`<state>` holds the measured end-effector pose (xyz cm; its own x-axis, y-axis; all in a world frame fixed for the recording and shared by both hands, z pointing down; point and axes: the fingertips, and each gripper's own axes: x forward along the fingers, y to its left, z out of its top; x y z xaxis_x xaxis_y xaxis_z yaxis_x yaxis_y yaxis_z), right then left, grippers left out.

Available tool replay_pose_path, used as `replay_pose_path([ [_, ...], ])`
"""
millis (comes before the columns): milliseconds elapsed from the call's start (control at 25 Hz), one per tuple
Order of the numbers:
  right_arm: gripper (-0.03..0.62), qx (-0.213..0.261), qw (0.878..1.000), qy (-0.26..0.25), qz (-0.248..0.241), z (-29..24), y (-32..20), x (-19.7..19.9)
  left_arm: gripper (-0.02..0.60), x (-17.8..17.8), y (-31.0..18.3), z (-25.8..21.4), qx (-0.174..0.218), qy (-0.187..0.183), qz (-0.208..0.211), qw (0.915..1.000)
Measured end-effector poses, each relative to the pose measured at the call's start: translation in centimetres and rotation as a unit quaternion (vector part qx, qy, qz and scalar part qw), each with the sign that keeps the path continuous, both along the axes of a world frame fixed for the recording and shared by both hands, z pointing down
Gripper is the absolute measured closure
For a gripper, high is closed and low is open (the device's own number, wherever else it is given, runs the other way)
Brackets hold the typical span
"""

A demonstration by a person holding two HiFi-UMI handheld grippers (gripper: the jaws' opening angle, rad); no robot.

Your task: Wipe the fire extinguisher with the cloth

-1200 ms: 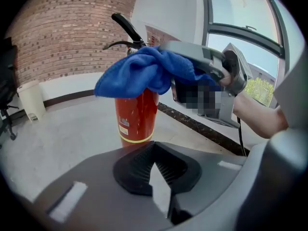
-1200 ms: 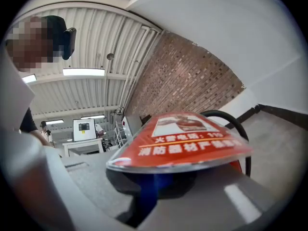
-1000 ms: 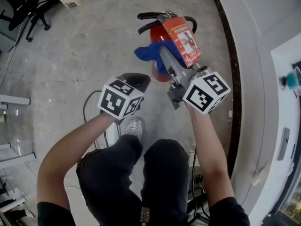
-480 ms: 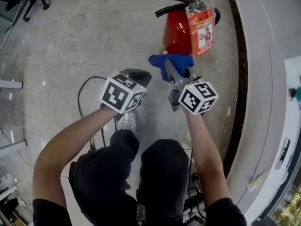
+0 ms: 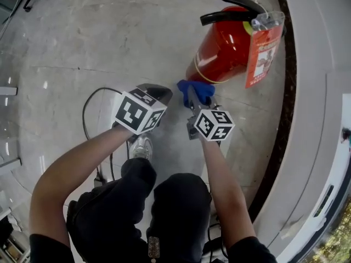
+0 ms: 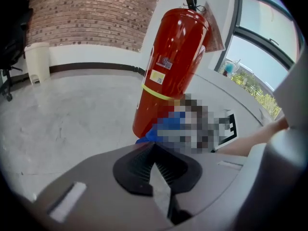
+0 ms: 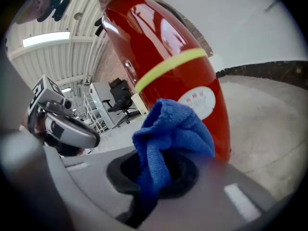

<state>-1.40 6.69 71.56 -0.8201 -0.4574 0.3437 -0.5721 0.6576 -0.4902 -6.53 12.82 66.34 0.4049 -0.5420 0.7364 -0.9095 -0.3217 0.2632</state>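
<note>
Right gripper (image 7: 153,179) is clamping a bunched, nubby blue cloth (image 7: 168,134) at the foot of the glossy red cylindrical fire extinguisher (image 5: 222,51), which is standing upper right in the head view, ringed by a yellow band. Left gripper (image 6: 155,170) is idling at frame centre, ribbed black jaws together, empty.

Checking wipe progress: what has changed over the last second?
The right gripper slid the cloth down the fire extinguisher, from beside its tag to below the yellow band, near the base. It stayed shut on the cloth; the left gripper stayed shut and empty alongside.
</note>
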Motion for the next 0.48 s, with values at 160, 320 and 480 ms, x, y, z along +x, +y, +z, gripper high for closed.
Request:
replay_pose_path([
  [160,0.568,-0.069,0.996,0.015,0.049,3.7,-0.4,0.3,0.575,-0.1,0.2,1.5,-0.014,-0.005,0.007,0.9999],
  [320,0.568,-0.148,0.983,-0.007,0.106,5.6,-0.7,-0.1,0.575,-0.6,0.5,2.0,-0.017,-0.012,0.003,0.9998],
  [480,0.568,-0.207,0.965,-0.049,0.151,6.2,-1.0,-0.7,0.575,-0.9,0.8,1.8,-0.019,-0.009,-0.012,0.9997],
])
